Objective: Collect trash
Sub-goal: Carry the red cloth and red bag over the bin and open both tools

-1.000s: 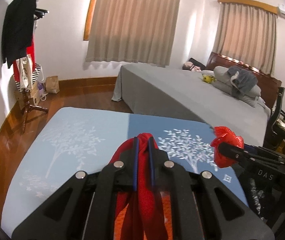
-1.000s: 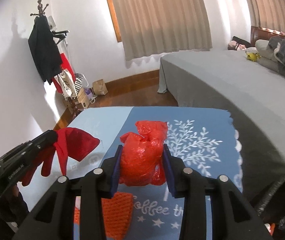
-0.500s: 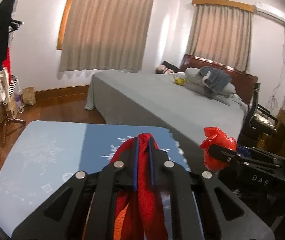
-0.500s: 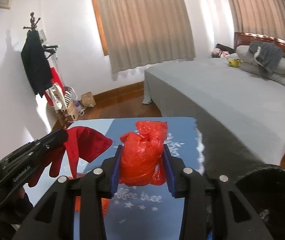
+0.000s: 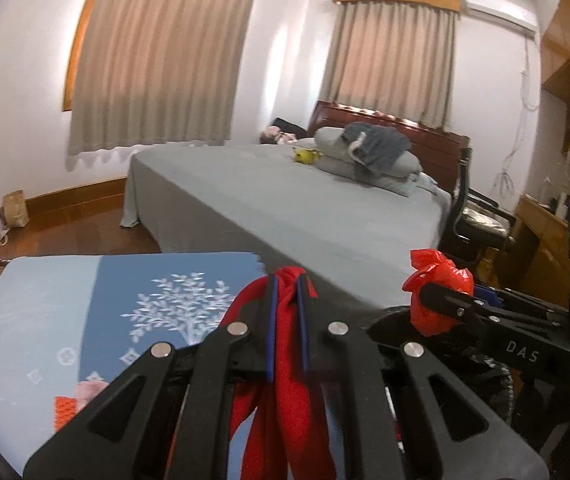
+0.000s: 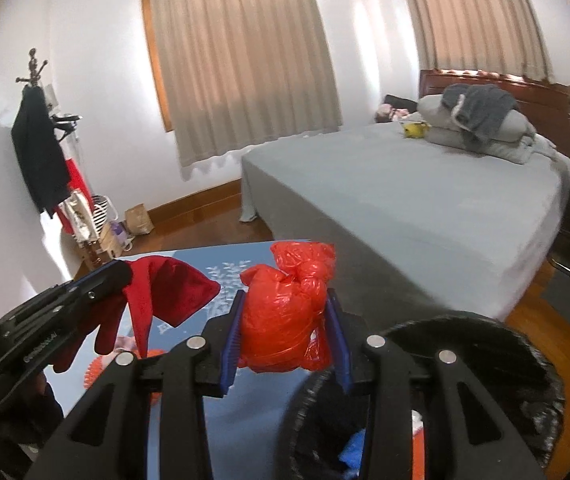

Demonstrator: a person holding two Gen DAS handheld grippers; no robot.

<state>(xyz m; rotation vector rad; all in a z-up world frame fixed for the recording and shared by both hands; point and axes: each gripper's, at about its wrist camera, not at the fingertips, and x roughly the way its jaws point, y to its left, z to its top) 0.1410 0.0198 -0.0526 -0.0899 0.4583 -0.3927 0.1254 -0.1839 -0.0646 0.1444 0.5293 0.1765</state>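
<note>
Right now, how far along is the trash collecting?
Both pieces are picked up: the left gripper is shut on a red glove, the right gripper on a knotted red bag. The black bin sits just below the bag. Left: dropping both in. Other bits remain on the blue cloth.

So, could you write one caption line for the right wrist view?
Right claw grips a knotted red plastic bag above a black bin; left claw holds red cloth.

Both cams sit right behind their own jaws, looking forward and slightly down across the blue desk (image 5: 45, 304) toward the bed (image 6: 425, 200). Left view catches the right gripper (image 5: 445, 300) at its right edge; right view catches the left gripper (image 6: 117, 276) at its left. Curtains (image 6: 245, 60) are in both.
</note>
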